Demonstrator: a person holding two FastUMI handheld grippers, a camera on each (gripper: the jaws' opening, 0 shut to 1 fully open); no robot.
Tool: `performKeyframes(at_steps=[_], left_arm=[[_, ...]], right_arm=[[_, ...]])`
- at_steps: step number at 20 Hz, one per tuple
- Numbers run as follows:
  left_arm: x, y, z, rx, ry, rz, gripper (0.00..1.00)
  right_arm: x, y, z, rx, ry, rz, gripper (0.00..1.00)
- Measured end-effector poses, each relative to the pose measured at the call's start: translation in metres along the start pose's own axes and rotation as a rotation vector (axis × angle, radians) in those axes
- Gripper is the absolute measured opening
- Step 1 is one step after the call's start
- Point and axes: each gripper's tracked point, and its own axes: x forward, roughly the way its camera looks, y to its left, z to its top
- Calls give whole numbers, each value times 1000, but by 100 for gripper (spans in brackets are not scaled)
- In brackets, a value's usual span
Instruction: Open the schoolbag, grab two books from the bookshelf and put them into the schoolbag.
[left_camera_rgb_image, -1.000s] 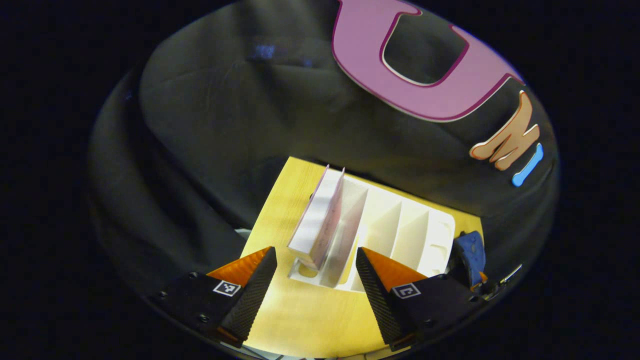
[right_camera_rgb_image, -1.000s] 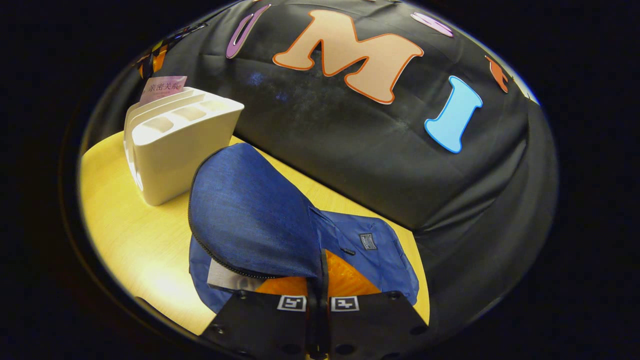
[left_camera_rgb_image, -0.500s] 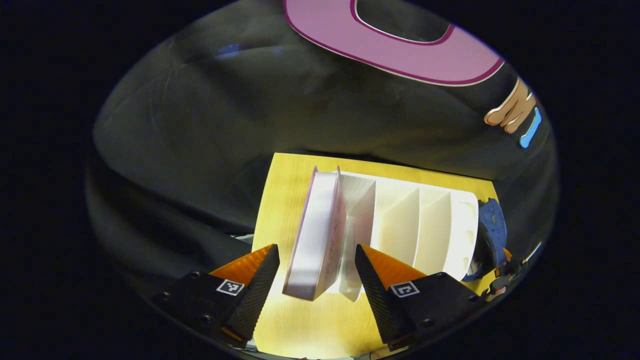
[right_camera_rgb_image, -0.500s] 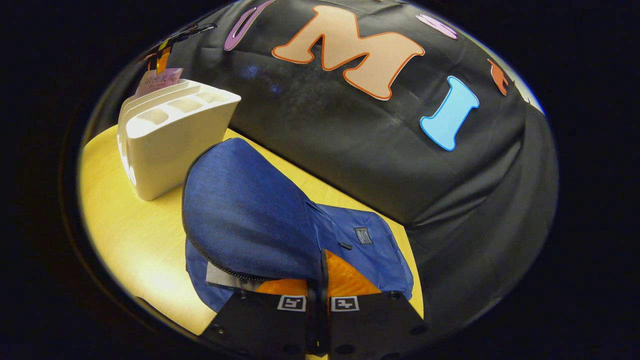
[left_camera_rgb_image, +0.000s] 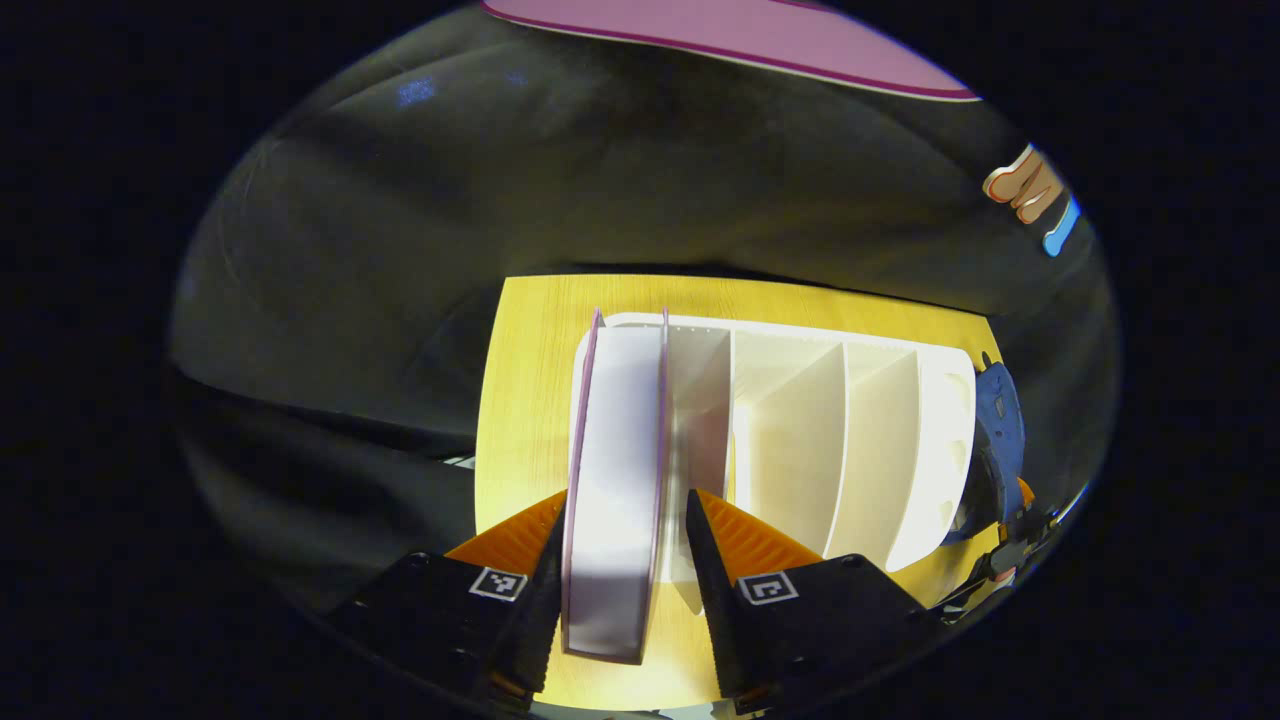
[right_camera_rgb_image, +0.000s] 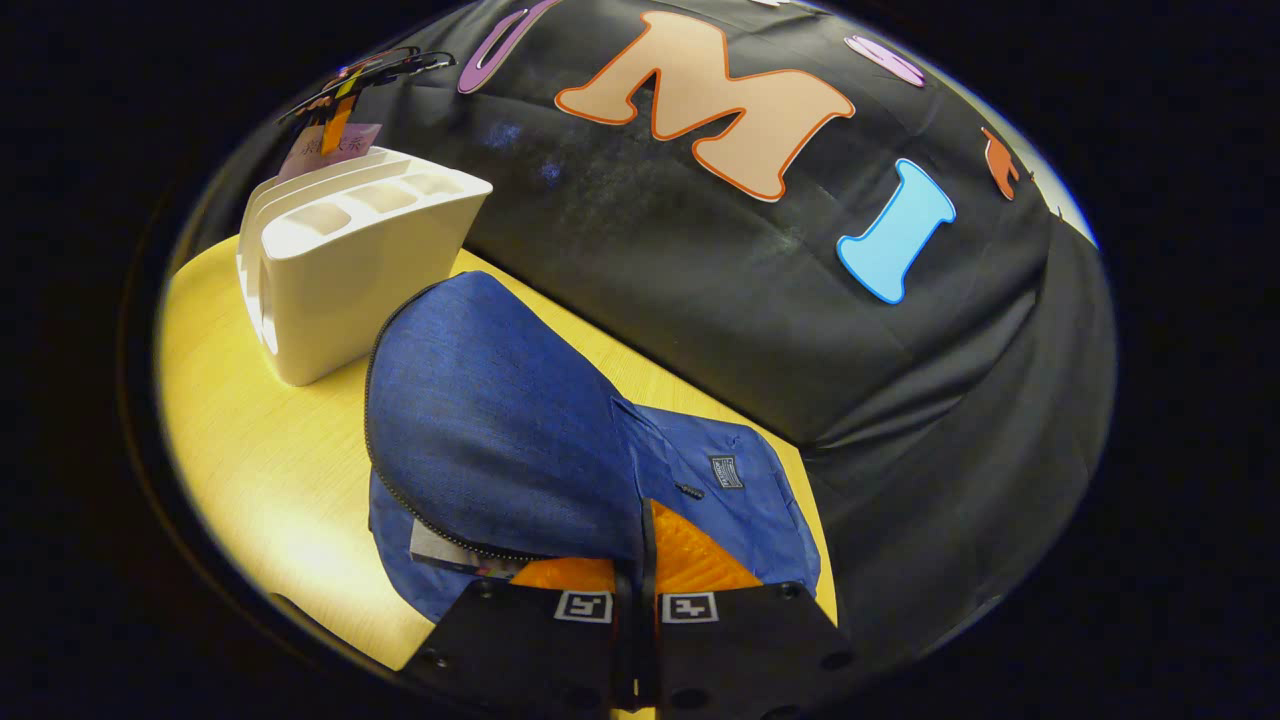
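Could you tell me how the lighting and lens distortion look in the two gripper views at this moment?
Left gripper view: the book between the left gripper fingers glares near-white at its near end, the bookshelf walls bow with the fisheye. Right gripper view: a bright patch on the table, the schoolbag evenly lit and sharp, the table's edge curved.

I can read nothing: the book (right_camera_rgb_image: 330, 145) cover's print is blurred, the schoolbag (right_camera_rgb_image: 727, 471) patch too small (square markers aside).
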Motion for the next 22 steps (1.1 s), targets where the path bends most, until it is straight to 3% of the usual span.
performKeyframes(at_steps=[2, 6, 14, 22], left_arm=[[8, -1, 2, 1, 8, -2, 62], [14, -10, -5, -16, 55, 3, 41], [6, -7, -26, -150, 101, 88, 36], [-74, -15, -64, -266, 152, 136, 36]], right_arm=[[-2, 0, -1, 0, 0, -3, 2], [-3, 1, -2, -1, 2, -8, 4], [-6, 2, -6, 9, 0, 8, 4], [-6, 4, -9, 4, -11, 43, 4]])
